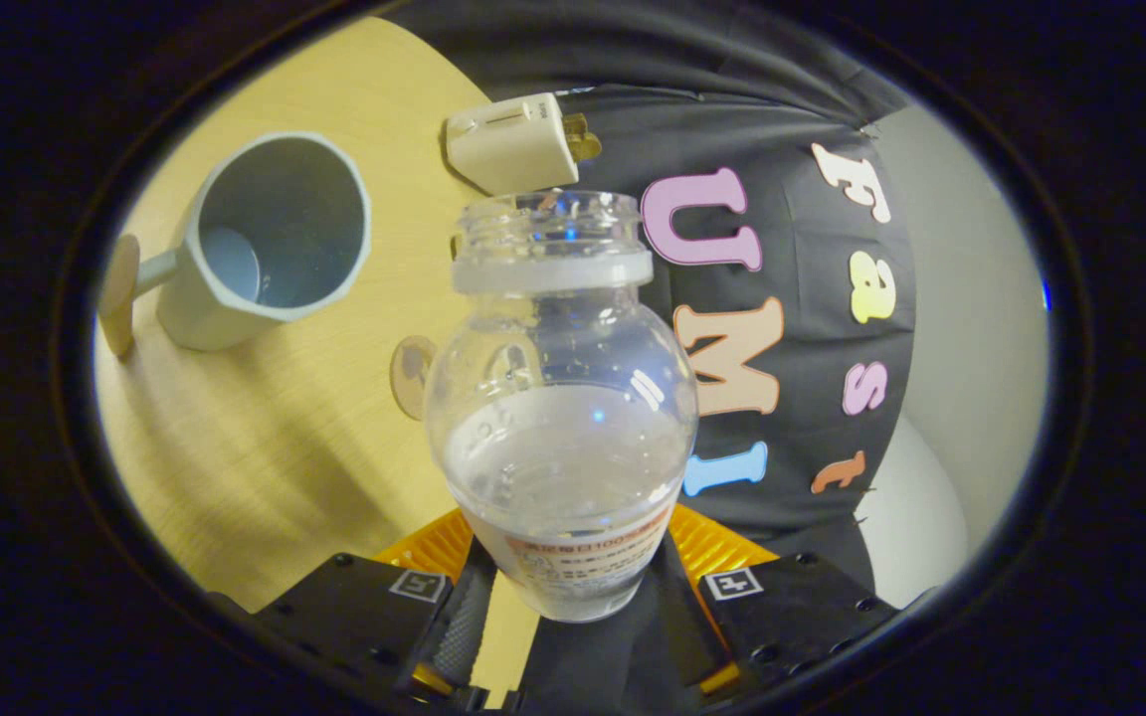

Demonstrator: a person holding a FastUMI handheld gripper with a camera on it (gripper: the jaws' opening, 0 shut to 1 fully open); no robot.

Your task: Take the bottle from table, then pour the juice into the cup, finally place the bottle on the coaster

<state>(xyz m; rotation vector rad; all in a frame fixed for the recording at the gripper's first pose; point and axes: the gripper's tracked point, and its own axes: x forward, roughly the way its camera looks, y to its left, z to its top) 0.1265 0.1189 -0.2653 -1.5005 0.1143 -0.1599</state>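
My gripper (563,607) grips a clear bottle (563,398) low on its body, a finger pressed to each side near the label, and carries it lifted off the pale wooden desk (265,447). The bottle has no cap and sits about half full of a clear liquid, its surface close to level. The whole scene leans in the gripper view, so I judge the tilt toward the cup is just starting. The grey-blue cup (270,239) stands off to the left and beyond the fingers, well apart from the bottle's mouth, its inside seemingly empty. A round coaster (412,376) peeps out just behind the bottle's left shoulder, and a cream plug adapter (513,144) lies past the neck.

To pour well, I would first bring the open mouth over the cup's rim, and only then roll the wrist slowly, watching the liquid creep toward the neck. With so low a grasp the bottle may pivot between the fingers; a steady squeeze matters.
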